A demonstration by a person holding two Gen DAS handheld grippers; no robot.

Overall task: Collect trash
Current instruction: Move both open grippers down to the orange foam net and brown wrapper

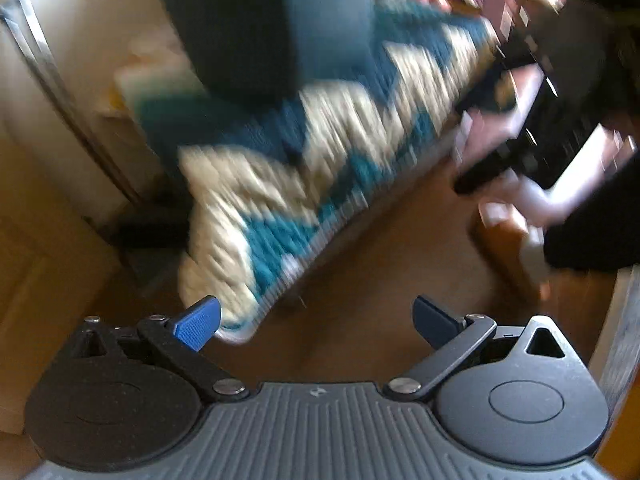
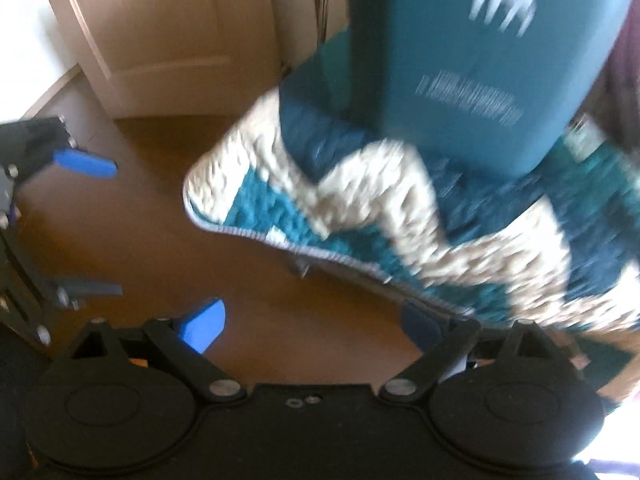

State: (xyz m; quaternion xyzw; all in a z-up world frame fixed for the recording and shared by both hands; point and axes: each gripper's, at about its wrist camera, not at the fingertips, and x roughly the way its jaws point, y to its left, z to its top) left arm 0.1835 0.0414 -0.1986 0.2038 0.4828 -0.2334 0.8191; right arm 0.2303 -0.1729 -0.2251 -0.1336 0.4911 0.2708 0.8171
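A: Where's the trash? I can't make out any piece of litter in either wrist view; both are badly smeared.

B: Same here. What I can see is a tall teal bin [image 2: 472, 80] with a white animal mark and white lettering on its side, standing on a teal and cream zigzag rug [image 2: 380, 208]. In my left view the same bin [image 1: 272, 20] sits at the top, dark and blurred, on the rug [image 1: 304, 168].

A: And my grippers?

B: The left gripper [image 1: 316, 320] has its jaws spread wide, nothing between the blue pads, only brown wooden floor [image 1: 380, 264] and the rug's near corner beyond them. The right gripper [image 2: 314, 326] is spread wide too, empty, with its right finger over the rug's edge.

A: I see the left gripper [image 2: 90, 224] from the right camera as well, at the left margin above the floor [image 2: 132, 240], well apart from the rug.

B: Yes. Behind it stands a pale wooden door [image 2: 160, 32]. In the left view, the right gripper's dark body [image 1: 560, 120] with a hand [image 1: 532, 200] sits at the right edge, too blurred for detail.
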